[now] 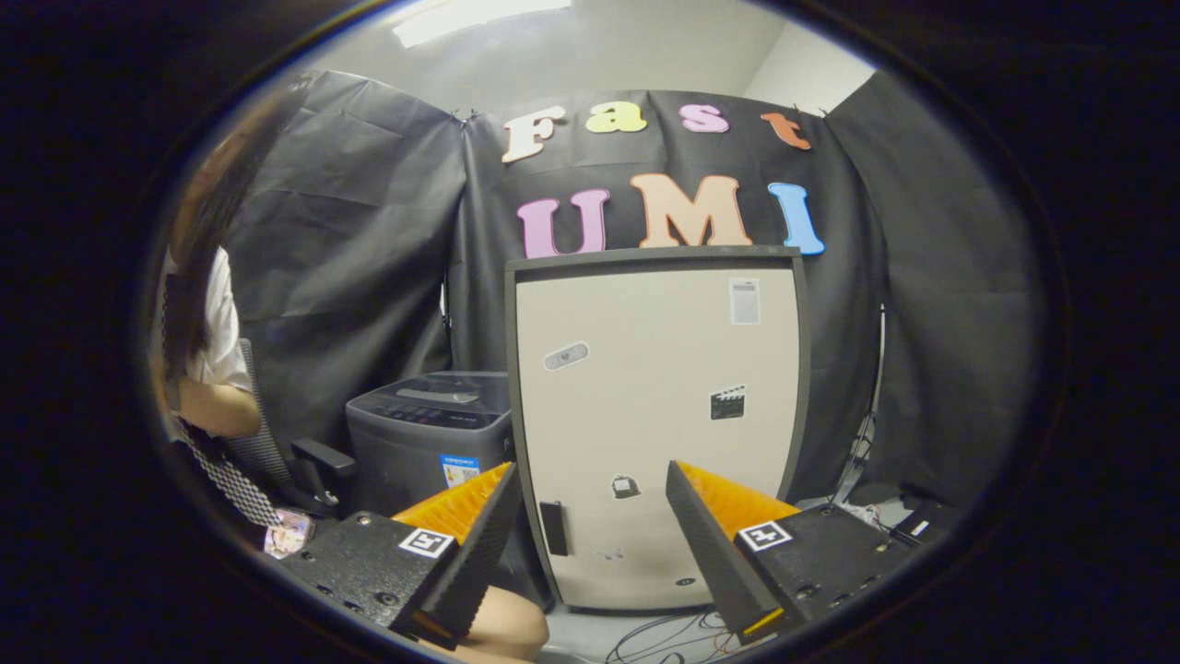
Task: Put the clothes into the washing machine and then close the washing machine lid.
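Note:
A dark grey top-loading washing machine [429,433] stands on the floor against the black cloth wall, beyond my left finger and partly behind a tall beige cabinet. Its flat lid [452,392] lies down on top. My gripper [592,468] is open, with nothing between its fingers. It is held well back from the machine and points at the cabinet's front.
The beige cabinet [659,415] with a dark frame stands straight ahead, close to the fingers. A person [207,323] sits on a chair [267,452] to the left of the washing machine, a knee [507,627] under my left finger. Cables [664,636] lie on the floor below the cabinet.

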Demonstrator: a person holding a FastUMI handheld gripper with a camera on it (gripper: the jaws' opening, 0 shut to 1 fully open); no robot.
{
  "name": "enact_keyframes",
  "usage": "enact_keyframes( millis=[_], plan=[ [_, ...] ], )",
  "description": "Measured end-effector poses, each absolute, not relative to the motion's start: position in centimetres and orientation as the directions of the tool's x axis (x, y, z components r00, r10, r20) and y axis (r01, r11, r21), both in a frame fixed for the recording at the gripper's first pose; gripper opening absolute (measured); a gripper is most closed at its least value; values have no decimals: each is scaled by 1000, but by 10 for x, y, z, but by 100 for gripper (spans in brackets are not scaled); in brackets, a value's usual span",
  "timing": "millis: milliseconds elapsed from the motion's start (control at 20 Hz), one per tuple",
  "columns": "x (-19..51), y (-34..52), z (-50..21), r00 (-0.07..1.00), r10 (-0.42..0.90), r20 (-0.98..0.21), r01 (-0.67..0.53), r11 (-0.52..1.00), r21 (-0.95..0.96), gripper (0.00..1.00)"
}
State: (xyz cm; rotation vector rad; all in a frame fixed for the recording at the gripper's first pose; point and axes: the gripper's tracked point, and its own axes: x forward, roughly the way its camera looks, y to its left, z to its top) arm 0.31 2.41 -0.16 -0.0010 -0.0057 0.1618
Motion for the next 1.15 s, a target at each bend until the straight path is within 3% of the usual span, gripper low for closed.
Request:
enact_keyframes(
  millis=[1150],
  plan=[
    [4, 25, -2, 987, 161, 6, -161, 987, -3, 96]
  ],
)
